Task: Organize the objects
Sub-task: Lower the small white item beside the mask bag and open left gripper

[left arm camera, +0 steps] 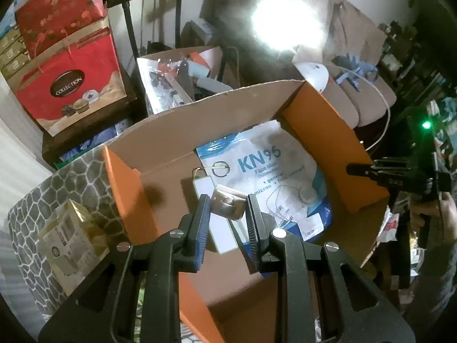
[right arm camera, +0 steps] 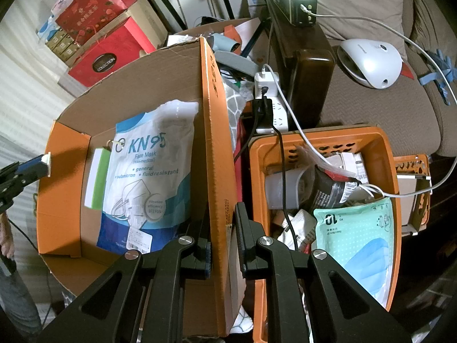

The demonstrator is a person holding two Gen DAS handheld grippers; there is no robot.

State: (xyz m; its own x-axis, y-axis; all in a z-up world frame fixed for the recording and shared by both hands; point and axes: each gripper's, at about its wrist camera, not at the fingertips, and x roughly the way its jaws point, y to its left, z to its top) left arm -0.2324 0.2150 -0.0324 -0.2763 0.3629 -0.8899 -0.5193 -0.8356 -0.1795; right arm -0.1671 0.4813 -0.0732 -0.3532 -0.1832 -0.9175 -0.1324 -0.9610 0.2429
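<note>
An open orange cardboard box (left arm camera: pixel 160 140) holds a white and blue KN95 face mask pack (left arm camera: pixel 265 171) and a white and green slim box (left arm camera: pixel 214 220). My left gripper (left arm camera: pixel 227 208) is above the box and shut on a small beige flat packet (left arm camera: pixel 228 205). In the right wrist view the box (right arm camera: pixel 68 177) shows the mask pack (right arm camera: pixel 148 177) and the slim box (right arm camera: pixel 97 180). My right gripper (right arm camera: pixel 222 228) straddles the box's right flap (right arm camera: pixel 214 131), which fills the gap between its fingers. The left gripper's tip (right arm camera: pixel 37 167) shows at the left edge.
An orange plastic basket (right arm camera: pixel 382 148) to the right holds a green mask pack (right arm camera: pixel 354 234), a dark pouch (right arm camera: pixel 328 188) and cables. A red gift box (left arm camera: pixel 68 88) stands behind on the left. A yellow packet (left arm camera: pixel 71 237) lies on a stone-pattern surface (left arm camera: pixel 37 205). A white device (right arm camera: pixel 371 63) lies on a sofa.
</note>
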